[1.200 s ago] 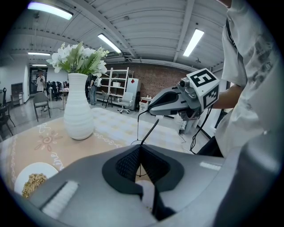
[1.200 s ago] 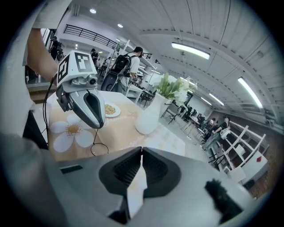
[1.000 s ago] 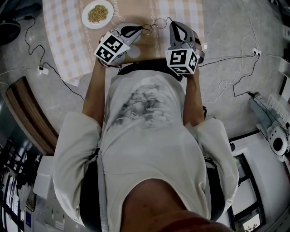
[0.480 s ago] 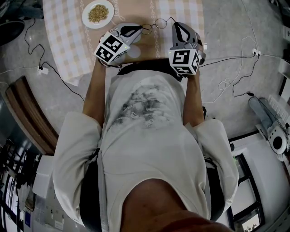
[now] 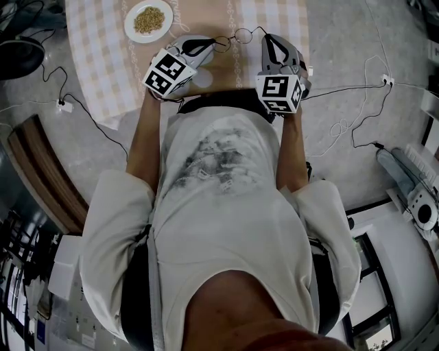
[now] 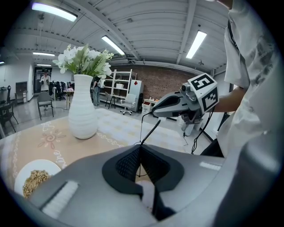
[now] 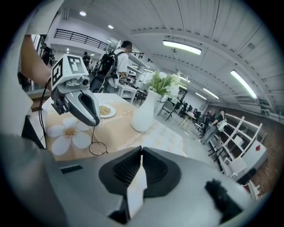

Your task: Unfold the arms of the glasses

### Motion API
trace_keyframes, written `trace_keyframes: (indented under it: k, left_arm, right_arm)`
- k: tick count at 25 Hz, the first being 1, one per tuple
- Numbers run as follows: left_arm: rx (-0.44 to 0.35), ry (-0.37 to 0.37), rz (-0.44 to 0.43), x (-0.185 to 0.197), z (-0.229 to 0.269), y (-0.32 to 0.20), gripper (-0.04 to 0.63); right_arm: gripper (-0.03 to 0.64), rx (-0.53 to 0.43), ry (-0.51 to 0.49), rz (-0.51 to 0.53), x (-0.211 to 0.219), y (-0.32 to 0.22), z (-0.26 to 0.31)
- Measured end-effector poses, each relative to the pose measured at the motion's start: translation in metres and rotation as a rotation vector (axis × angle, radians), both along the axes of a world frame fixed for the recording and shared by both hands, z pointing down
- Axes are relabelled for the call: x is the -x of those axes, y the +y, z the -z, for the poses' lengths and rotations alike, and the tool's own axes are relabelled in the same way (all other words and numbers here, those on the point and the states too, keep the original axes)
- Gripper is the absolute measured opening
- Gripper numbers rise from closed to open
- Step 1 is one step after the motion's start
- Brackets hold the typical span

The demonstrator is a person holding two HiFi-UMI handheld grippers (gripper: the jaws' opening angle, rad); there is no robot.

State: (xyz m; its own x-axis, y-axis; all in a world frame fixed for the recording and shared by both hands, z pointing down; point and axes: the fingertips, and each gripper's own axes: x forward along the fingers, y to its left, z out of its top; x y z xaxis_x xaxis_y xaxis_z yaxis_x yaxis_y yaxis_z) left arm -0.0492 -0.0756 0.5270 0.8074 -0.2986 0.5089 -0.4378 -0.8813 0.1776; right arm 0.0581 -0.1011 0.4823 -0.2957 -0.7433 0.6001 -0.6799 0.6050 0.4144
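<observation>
Thin wire-rimmed glasses (image 5: pixel 236 35) hang above the table between my two grippers. My left gripper (image 5: pixel 218 45) is shut on the frame at one round lens. In the right gripper view, the other lens (image 7: pixel 98 148) dangles below the left gripper's tip (image 7: pixel 94 124). In the left gripper view, a dark temple arm (image 6: pixel 151 131) slants up from my shut left jaws (image 6: pixel 140 146) toward the right gripper (image 6: pixel 153 114). My right gripper (image 5: pixel 263 35) is shut, and a thin wire arm reaches its tip. In its own view the right jaws (image 7: pixel 141 153) stand closed, with the wire too fine to see.
A white plate of grain (image 5: pixel 147 20) lies at the table's far left. A white vase with flowers (image 6: pixel 83 111) stands beyond the glasses. The table (image 5: pixel 103 55) has a checked cloth with a flowered runner. Cables trail on the floor (image 5: pixel 357 103). People stand far back in the hall.
</observation>
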Motion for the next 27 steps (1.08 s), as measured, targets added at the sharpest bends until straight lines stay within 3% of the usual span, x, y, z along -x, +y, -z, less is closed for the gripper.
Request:
trace_keyframes:
  k: [27]
  left_arm:
    - [-0.003, -0.003, 0.008, 0.0011, 0.0002, -0.0009, 0.012]
  right_arm:
    - [0.023, -0.002, 0.010, 0.017, 0.0022, 0.0010, -0.0001]
